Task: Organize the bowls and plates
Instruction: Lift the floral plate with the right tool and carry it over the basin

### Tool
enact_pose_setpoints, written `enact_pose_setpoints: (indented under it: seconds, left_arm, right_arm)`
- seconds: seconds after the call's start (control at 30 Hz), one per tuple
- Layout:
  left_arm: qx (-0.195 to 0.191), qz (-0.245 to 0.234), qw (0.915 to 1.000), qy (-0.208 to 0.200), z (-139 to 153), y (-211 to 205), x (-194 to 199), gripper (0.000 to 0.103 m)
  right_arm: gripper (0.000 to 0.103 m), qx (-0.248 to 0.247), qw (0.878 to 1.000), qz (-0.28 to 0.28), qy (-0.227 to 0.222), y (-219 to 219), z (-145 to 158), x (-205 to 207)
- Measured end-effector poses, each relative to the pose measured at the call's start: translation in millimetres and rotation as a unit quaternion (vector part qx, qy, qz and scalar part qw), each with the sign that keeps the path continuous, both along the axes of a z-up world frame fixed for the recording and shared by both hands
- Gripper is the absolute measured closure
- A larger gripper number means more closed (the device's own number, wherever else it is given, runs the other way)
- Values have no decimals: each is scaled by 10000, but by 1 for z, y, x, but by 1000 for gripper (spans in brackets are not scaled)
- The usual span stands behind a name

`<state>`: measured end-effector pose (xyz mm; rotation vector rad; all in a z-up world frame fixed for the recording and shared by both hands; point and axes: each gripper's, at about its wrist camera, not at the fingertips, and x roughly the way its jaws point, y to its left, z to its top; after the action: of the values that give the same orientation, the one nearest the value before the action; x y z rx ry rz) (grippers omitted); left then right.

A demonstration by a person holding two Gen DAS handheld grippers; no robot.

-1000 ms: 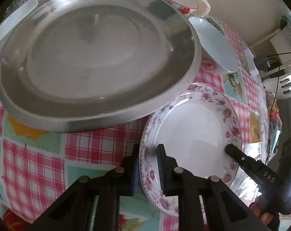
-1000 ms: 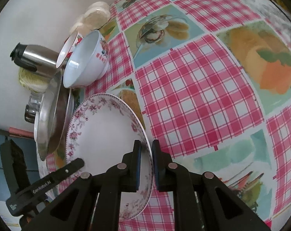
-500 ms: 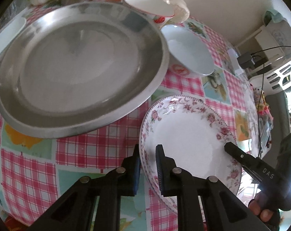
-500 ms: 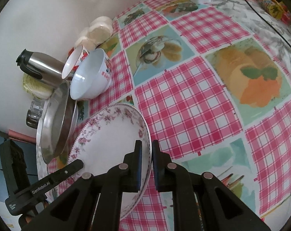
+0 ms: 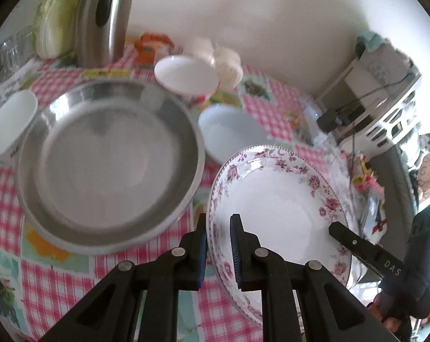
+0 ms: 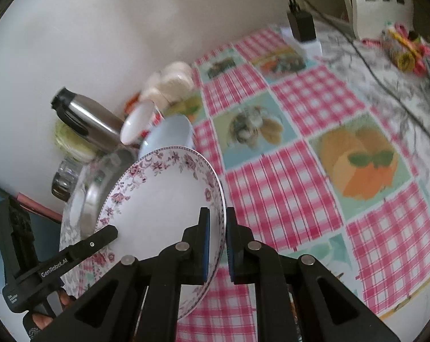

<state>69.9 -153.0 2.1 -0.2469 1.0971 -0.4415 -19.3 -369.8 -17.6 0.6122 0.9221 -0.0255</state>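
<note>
A white plate with a pink floral rim is held above the table between both grippers. My left gripper is shut on its left rim. My right gripper is shut on its right rim. A large steel plate lies on the checked tablecloth left of the floral plate, and shows edge-on in the right wrist view. A pale blue bowl and a white bowl sit behind. Another white bowl is at far left.
A steel thermos, a cabbage and glasses stand by the wall. A white rack with cables is at right. The pink checked tablecloth spreads right of the plate.
Both grippers have lifted the floral plate up and away from the table. The steel plate and the bowls look smaller and farther, and more of the wall is in view.
</note>
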Motion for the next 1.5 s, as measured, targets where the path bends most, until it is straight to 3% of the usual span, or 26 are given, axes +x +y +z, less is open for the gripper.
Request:
enact_pose_setpoints:
  seconds: [0.33, 0.53, 1.0, 1.5]
  left_arm:
    - [-285, 202, 9984, -450, 33, 17, 35, 86]
    - [-569, 469, 9967, -338, 29, 37, 61, 86]
    - [-826, 1134, 9899, -200, 22, 98, 98, 87]
    - [-866, 1721, 9812, -135, 23, 176, 97, 87]
  right_arm:
    - [92, -69, 9990, -18, -436, 9, 43, 33]
    - [91, -64, 9985, 69, -541, 20, 52, 58]
    - [91, -88, 9963, 573, -635, 65, 54, 112]
    - [90, 42, 9925, 1100, -536, 128, 42, 138]
